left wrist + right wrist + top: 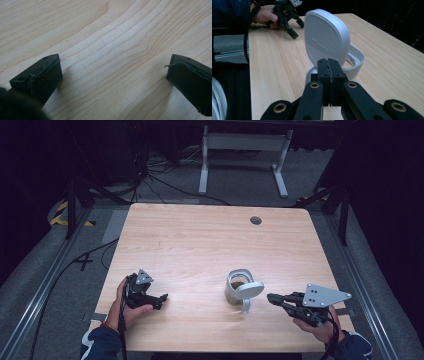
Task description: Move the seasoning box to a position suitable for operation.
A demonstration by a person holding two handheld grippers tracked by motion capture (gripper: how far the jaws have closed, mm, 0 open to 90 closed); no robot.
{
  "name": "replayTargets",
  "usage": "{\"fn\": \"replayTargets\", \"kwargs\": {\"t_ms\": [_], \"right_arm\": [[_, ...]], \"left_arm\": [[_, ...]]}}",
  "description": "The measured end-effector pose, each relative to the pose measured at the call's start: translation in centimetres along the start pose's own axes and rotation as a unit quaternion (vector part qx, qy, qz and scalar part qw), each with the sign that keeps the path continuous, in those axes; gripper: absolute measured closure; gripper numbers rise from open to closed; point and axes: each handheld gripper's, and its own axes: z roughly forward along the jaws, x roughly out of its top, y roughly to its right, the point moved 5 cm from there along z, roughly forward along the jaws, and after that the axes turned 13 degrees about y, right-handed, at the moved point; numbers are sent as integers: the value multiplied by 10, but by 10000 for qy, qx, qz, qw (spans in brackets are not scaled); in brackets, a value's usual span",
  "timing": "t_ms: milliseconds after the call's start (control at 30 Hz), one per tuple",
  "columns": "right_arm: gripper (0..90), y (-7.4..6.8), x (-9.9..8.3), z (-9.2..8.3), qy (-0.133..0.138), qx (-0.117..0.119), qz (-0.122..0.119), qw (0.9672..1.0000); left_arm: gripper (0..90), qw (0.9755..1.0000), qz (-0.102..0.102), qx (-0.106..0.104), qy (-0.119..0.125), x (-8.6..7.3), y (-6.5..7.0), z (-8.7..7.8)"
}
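Left gripper [161, 300] at seven o'clock, fingers spread, resting on the counter [200, 245]. Right gripper [272, 299] at four o'clock, fingers clenched empty, aimed at the open-lidded white container [239, 290] just beside.

Rounded-square white plastic container [236, 286] with dark contents, upright on light wooden table [200, 245], its hinged white lid [249, 290] flipped open, near right front edge

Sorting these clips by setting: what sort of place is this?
Probably a lab or recording studio, not a home: a bare wooden table ringed by black curtains, cables trailing over grey carpet, and yellow-black hazard tape on the floor. A white lidded jar is the lone prop.
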Motion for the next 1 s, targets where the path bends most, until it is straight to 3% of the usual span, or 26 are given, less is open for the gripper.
{"fn": "replayTargets", "kwargs": {"t_ms": [300,500,533,567,633,700,767,833,933,1000], "right_arm": [[900,-7,9,5,54,128,-148,9998],[900,-10,15,7,125,185,-237,9995],[900,-11,16,8,119,194,-216,9995],[900,-12,16,8,133,215,-216,9994],[900,-12,18,9,143,227,-237,9994],[900,-12,19,11,143,258,-236,9993],[900,-13,19,13,125,288,-255,9992],[900,-13,17,15,80,320,-282,9991],[900,-14,16,16,65,339,-261,9991],[900,-14,16,16,64,342,-272,9990]], "left_arm": [[4,9999,-113,100,-2,-1,2,-2],[8,10000,-38,81,-27,-1,1,-3],[8,9999,-80,56,-109,-1,3,-5],[35,9998,-143,104,50,-1,7,-4],[131,9999,34,-43,92,0,16,-6],[171,9997,33,-206,102,2,30,-5],[239,9977,95,-663,133,6,52,-4],[269,9938,207,-1078,198,13,81,-3],[324,9836,656,-1626,426,26,126,-2],[352,9791,780,-1815,489,33,148,2]]}}
